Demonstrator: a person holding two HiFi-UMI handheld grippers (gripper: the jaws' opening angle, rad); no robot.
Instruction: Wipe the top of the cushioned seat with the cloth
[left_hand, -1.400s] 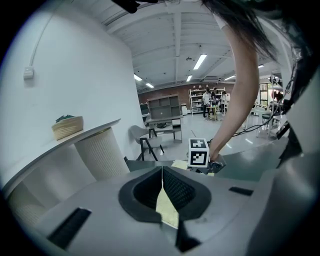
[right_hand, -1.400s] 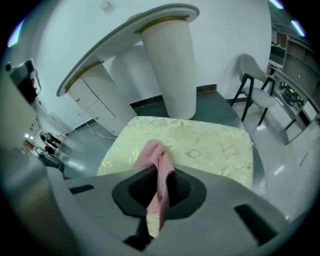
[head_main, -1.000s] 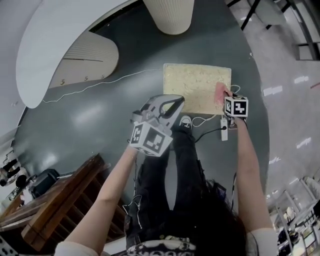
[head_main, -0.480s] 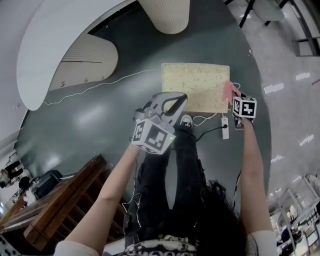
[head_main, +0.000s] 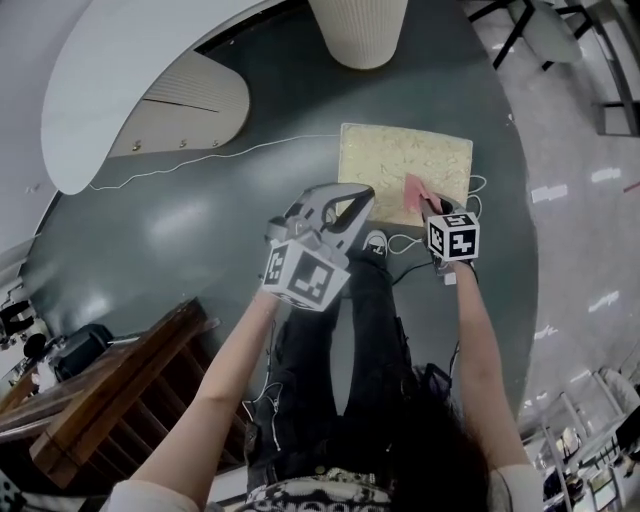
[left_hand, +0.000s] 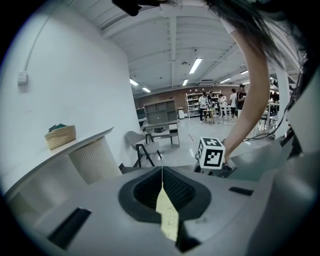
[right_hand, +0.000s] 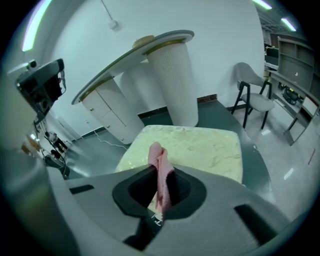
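Our right tongs (right_hand: 161, 192) clamp the cloth (right_hand: 156, 154), left tongs (left_hand: 162, 192) closed together and empty; we should sweep the seat (right_hand: 205, 145) in overlapping strokes.

A glossy dark green floor (head_main: 180, 230) is seen beneath a curved white surface (head_main: 110, 70) borne on ribbed white columns (head_main: 358, 30). Wooden shelving (head_main: 110, 390) is set at lower left, a chair (right_hand: 252, 100) by the white wall (right_hand: 215, 30). Ceiling strip lights (left_hand: 195, 65) are lit.
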